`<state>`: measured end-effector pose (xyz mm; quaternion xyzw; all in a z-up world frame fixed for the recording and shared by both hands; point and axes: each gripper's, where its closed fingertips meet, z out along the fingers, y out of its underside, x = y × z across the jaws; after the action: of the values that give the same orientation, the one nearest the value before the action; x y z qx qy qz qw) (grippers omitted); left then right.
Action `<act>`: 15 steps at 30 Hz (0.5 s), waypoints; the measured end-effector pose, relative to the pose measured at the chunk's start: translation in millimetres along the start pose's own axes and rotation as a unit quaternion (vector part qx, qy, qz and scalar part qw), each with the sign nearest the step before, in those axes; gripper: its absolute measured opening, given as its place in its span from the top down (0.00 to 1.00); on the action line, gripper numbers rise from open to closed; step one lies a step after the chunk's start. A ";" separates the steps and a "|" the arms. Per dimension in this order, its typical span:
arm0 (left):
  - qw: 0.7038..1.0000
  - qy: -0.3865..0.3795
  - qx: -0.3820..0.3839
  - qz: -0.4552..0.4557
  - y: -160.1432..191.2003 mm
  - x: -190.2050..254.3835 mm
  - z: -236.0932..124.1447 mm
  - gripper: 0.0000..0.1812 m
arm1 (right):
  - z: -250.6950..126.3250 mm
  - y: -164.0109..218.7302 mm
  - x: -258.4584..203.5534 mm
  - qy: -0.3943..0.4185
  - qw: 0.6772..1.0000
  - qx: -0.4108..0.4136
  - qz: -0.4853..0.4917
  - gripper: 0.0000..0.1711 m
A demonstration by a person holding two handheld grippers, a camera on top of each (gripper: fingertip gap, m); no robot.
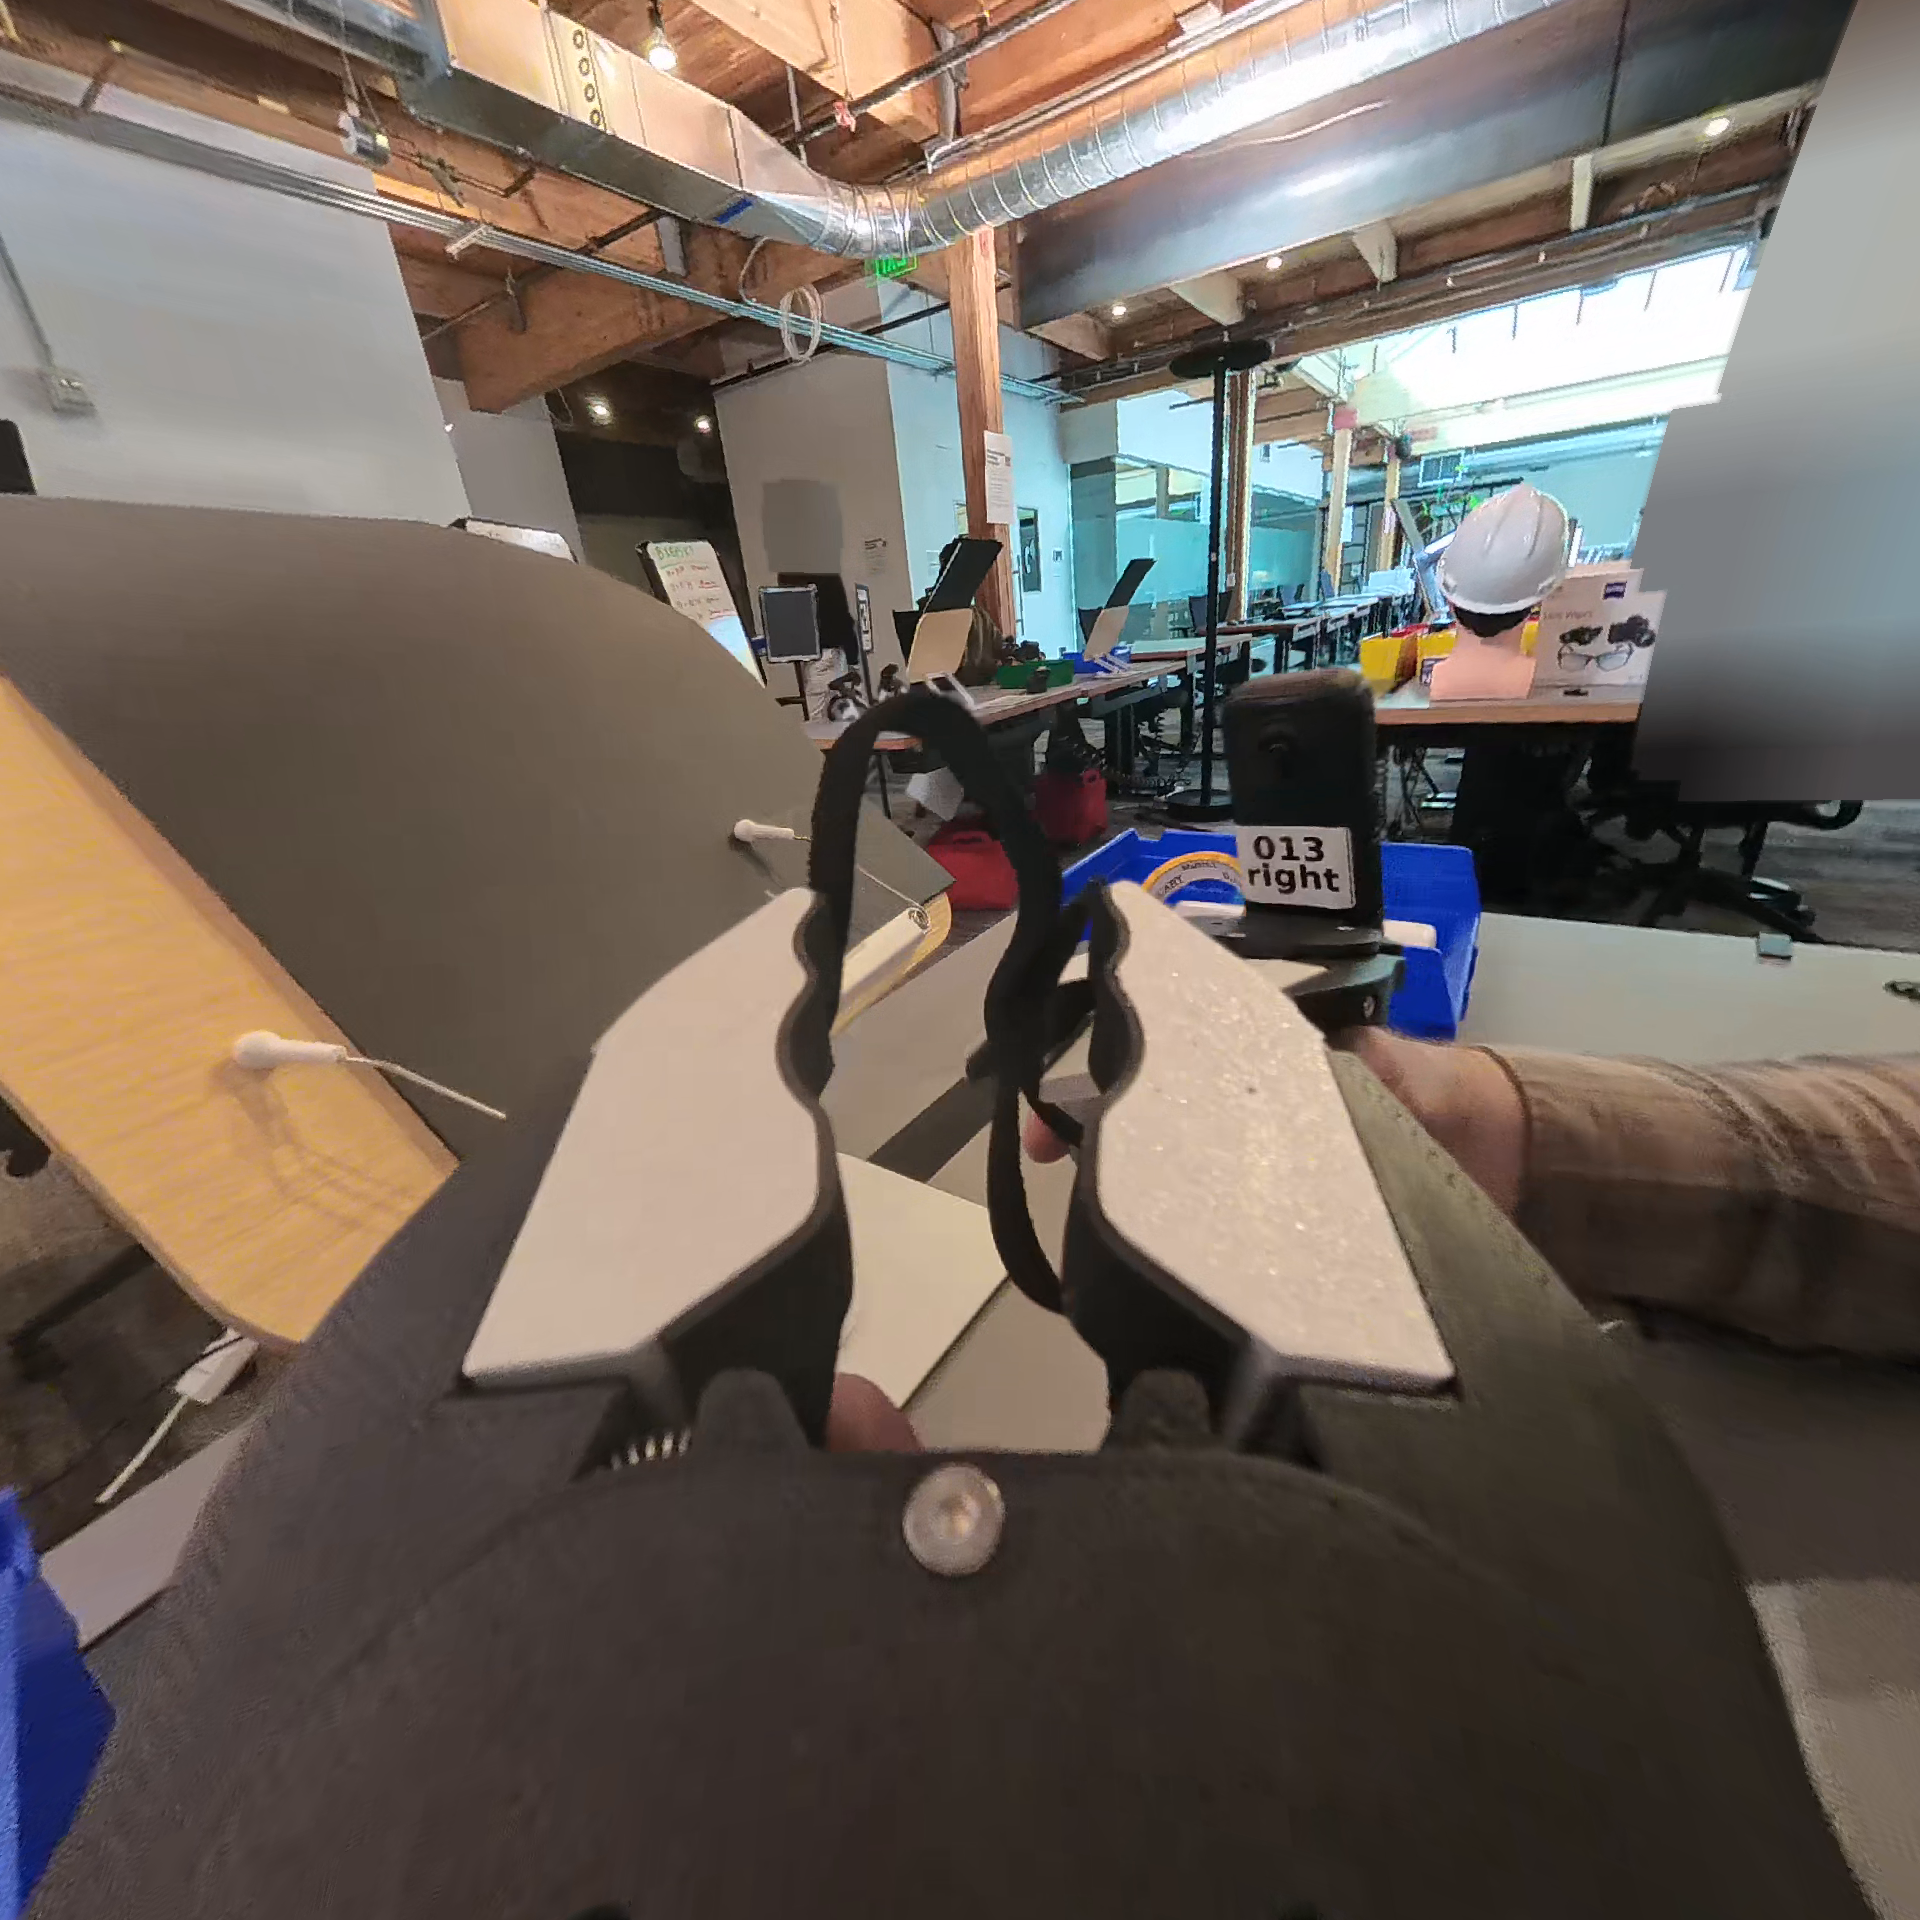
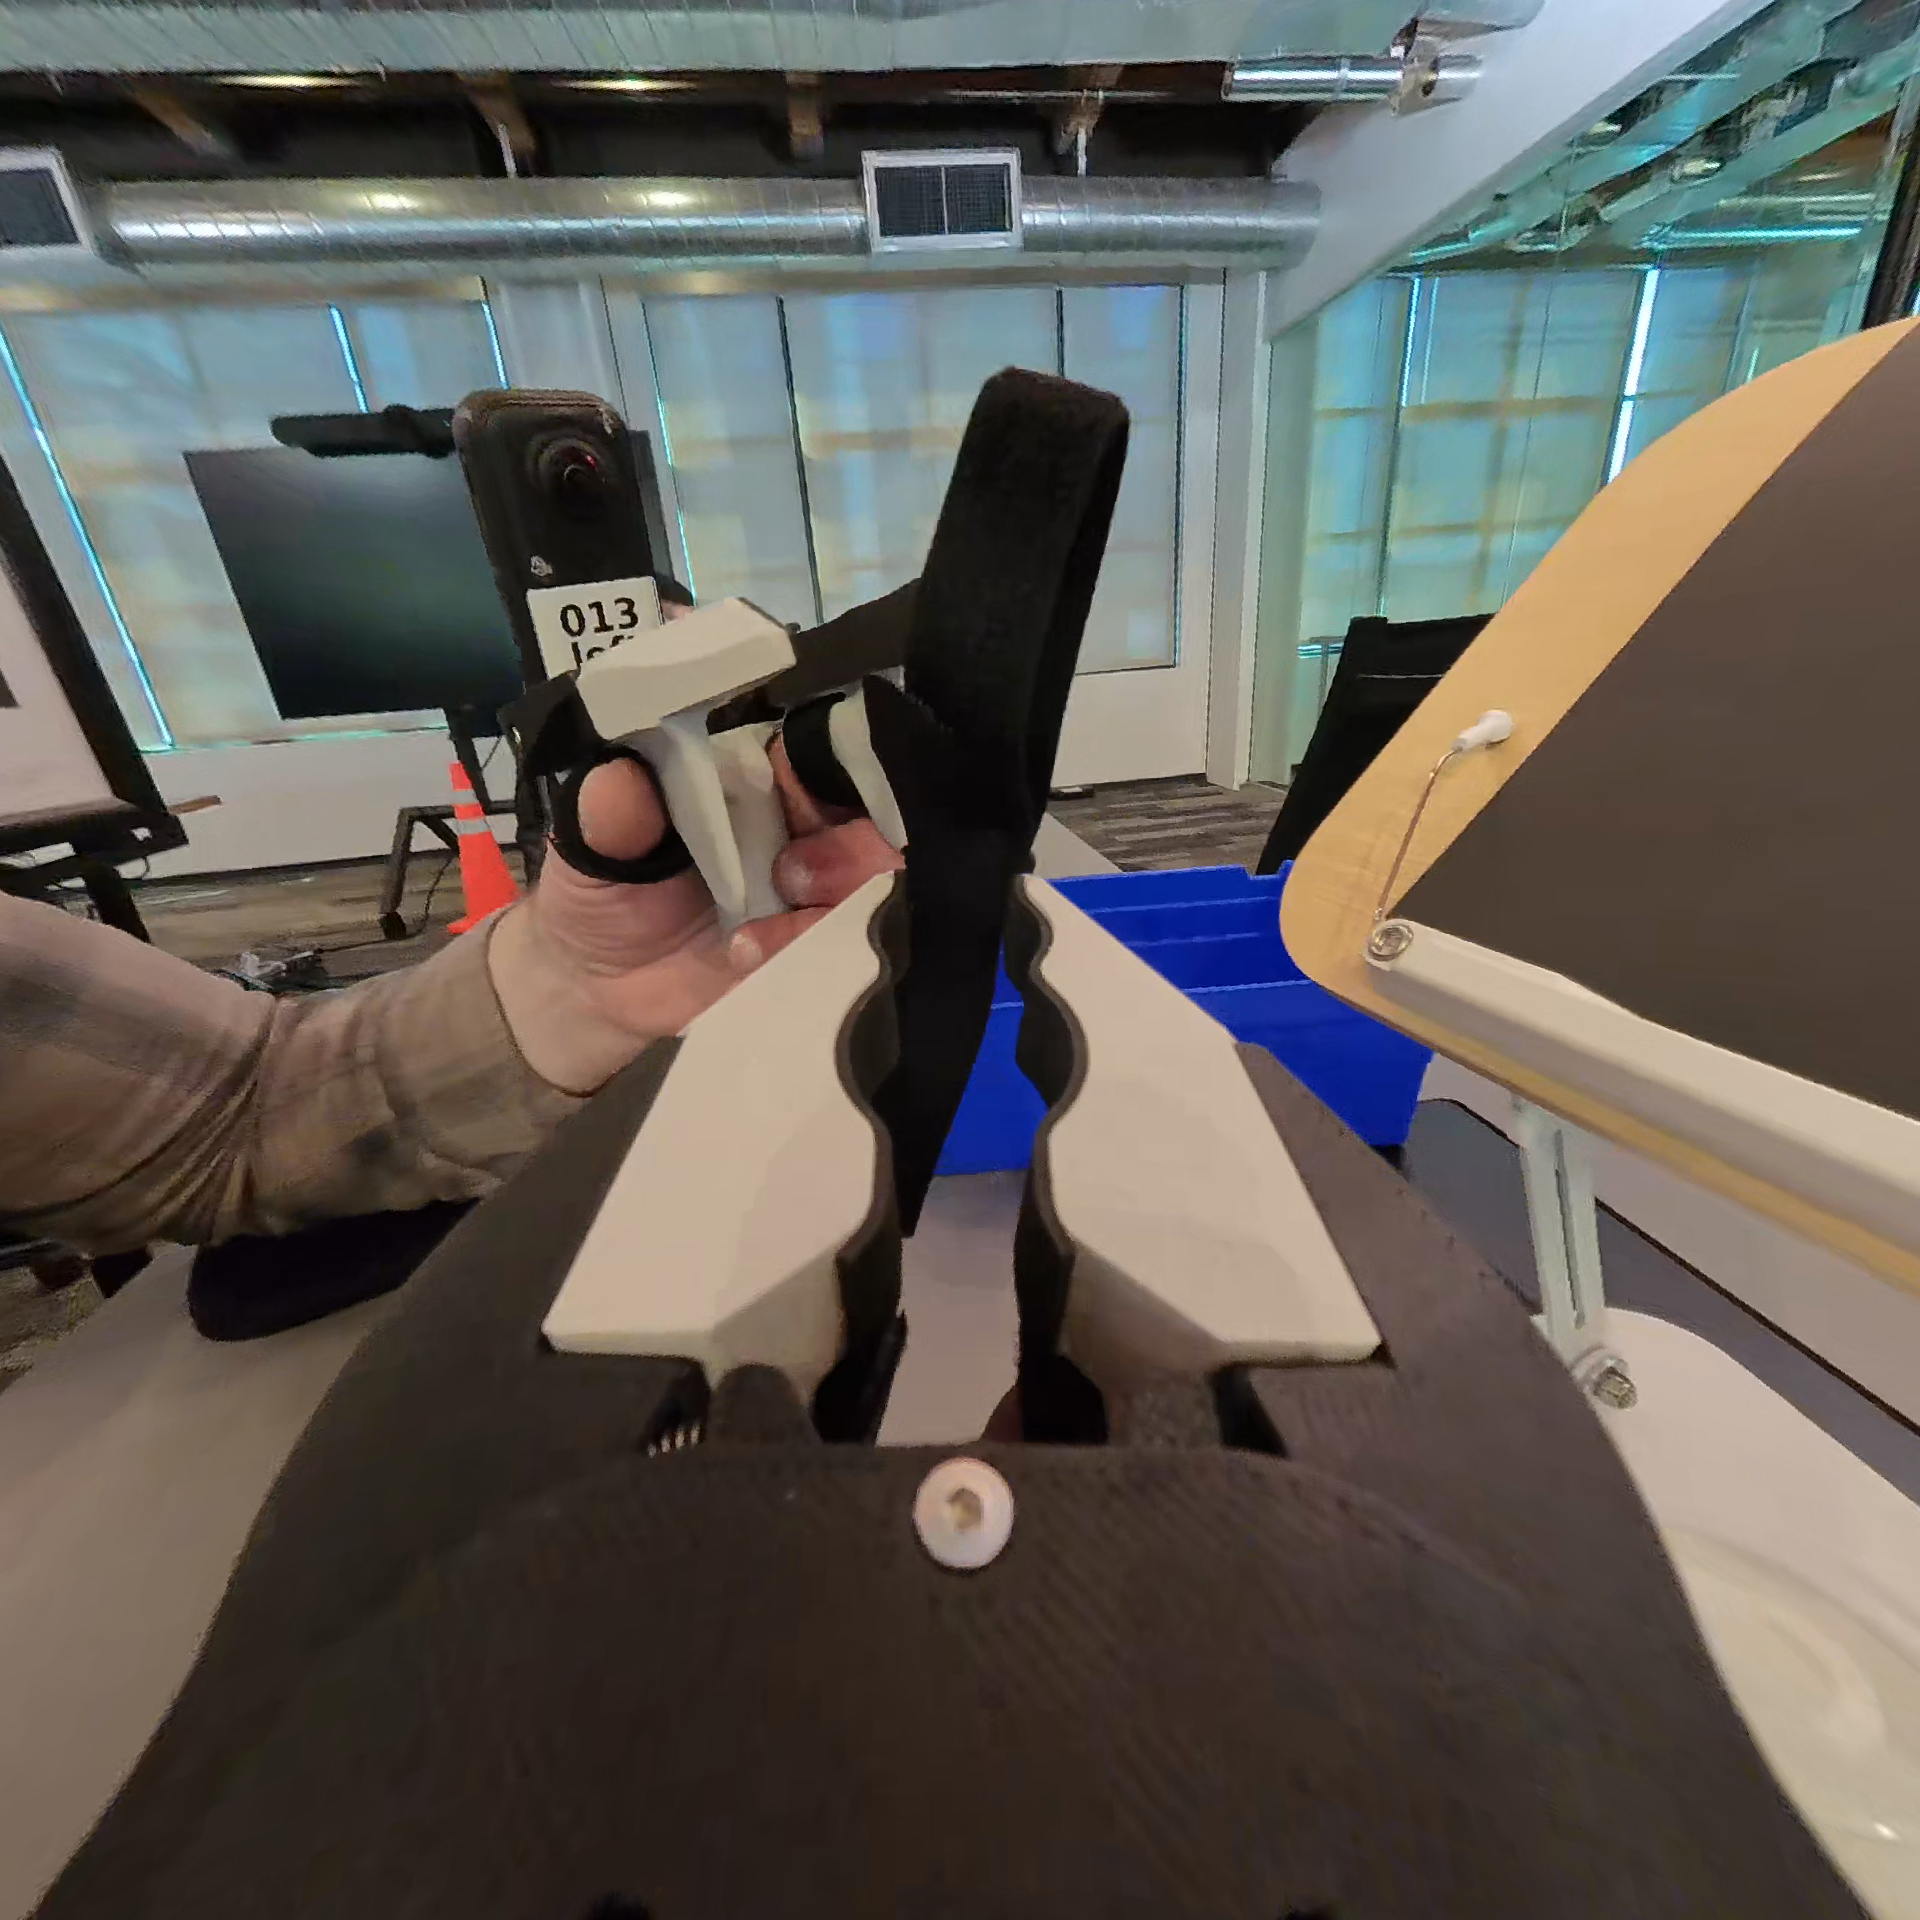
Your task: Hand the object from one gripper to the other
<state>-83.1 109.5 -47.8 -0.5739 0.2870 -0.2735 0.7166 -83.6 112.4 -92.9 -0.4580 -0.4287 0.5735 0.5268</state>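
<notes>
My right gripper [image 2: 956,914] has its jaws clamped on the soft black strap [image 2: 1023,582]. My left gripper's [image 1: 961,925] jaws stand apart around that strap. Behind the strap sits a blue plastic bin [image 2: 1236,987] on the smooth pale worktop [image 1: 1662,987].

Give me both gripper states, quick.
Left gripper: open; the black strap loops loosely between its fingers, unclamped.
Right gripper: closed on the black strap.

Strap [image 2: 951,935] between right claw [image 2: 956,904] fingers
</notes>
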 end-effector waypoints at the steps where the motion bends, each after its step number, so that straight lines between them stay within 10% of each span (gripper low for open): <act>1: 1.000 0.003 -0.001 0.006 -0.6 1.4 -0.3 0.75 | -0.7 -0.4 0.6 0.000 1.000 0.002 0.000 0.92; 15: 0.998 0.064 -0.016 -0.002 0.5 11.1 -4.6 0.69 | -5.3 5.8 -34.1 -0.112 0.994 -0.016 -0.004 0.92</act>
<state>-78.8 98.6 -50.2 -0.5671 0.3353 -0.3065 0.6870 -78.7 78.0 -97.2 -0.3980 -0.4958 0.6122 0.4702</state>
